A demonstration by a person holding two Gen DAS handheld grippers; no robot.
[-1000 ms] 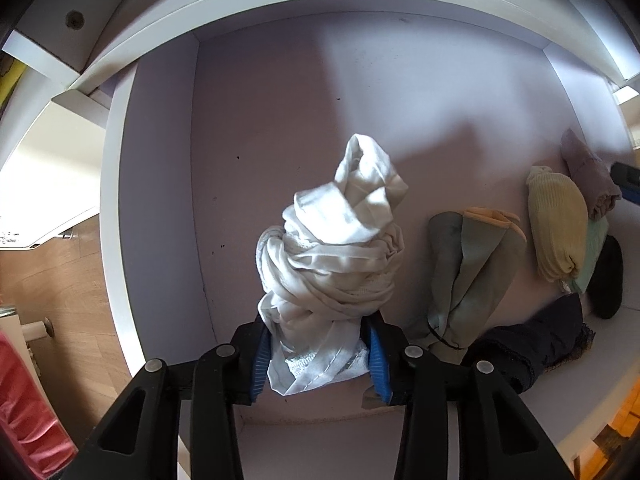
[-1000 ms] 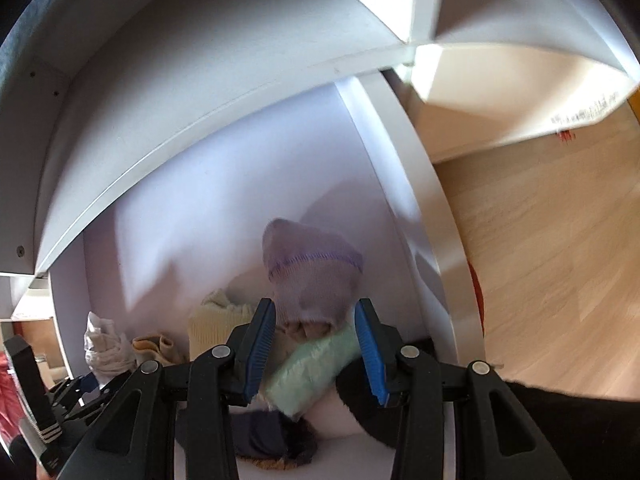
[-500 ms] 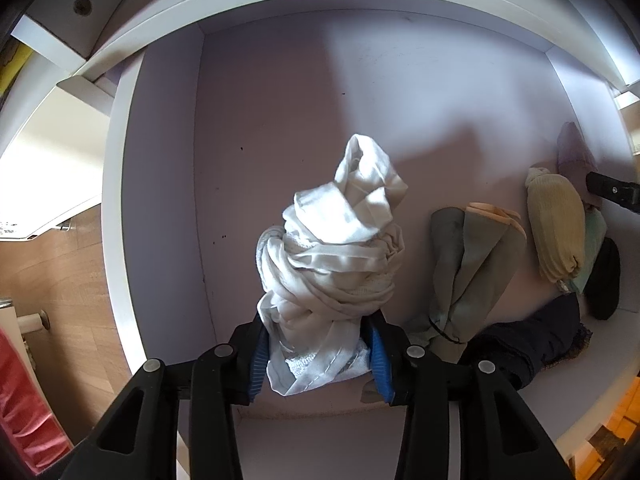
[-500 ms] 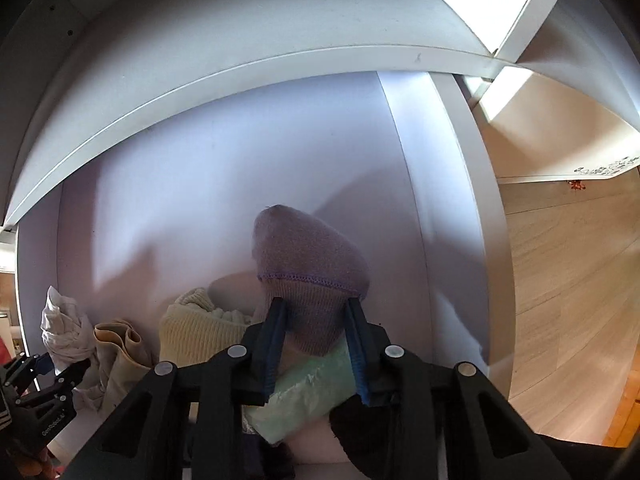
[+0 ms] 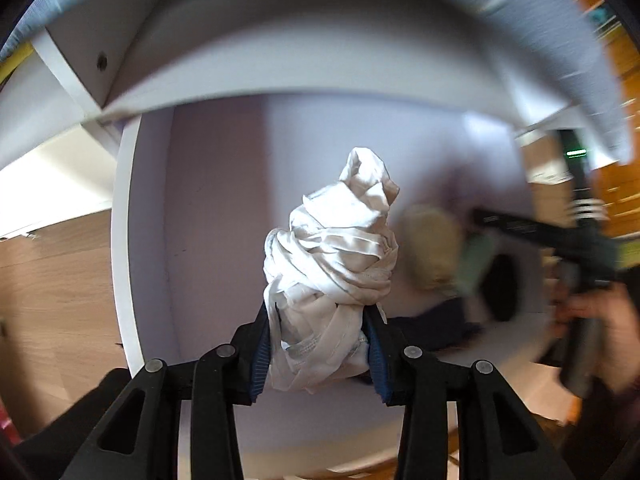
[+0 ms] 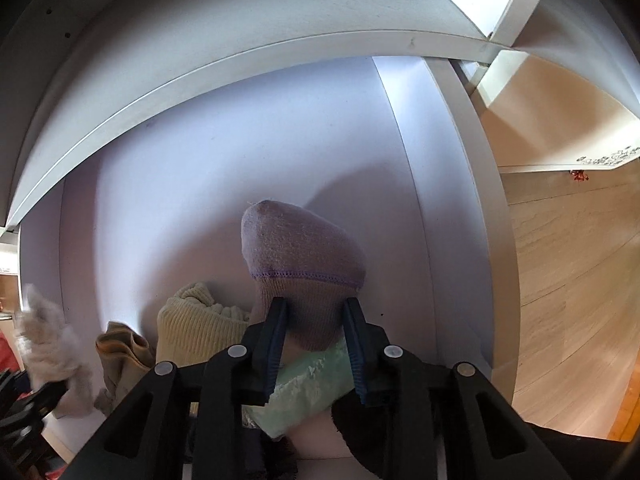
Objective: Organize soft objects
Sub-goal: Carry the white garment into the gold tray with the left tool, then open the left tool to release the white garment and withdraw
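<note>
You are mid-sort, by my reading: both of your hands are loaded, and most of the pile is not yet dealt with.

Your left tongs (image 5: 318, 354) are clamped on the knotted white cloth bundle (image 5: 334, 276), which stands up between the blue pads in front of the lilac shelf bay (image 5: 208, 216); whether it is clear of the shelf floor is hard to tell through the motion blur. Your right tongs (image 6: 316, 344) have just been closing, and the mauve knitted sock (image 6: 304, 268) now sits between the pads, pinched at its cuff near the right wall of the same bay, its toe pointing away from you.

Nothing in view looks finally placed, so I judge both pieces still need a home.

Count of what lies loose on the shelf in the right wrist view:
- one yellow ribbed roll (image 6: 196, 320), just left of the mauve sock
- one pale green piece (image 6: 308, 388), under the right tongs
- one tan folded piece (image 6: 120, 356), further left
- one black item (image 6: 360, 432), at the lower right
- one dark navy item (image 5: 440, 324), clearer in the left wrist view

That makes seven soft things: two held, five waiting.
</note>
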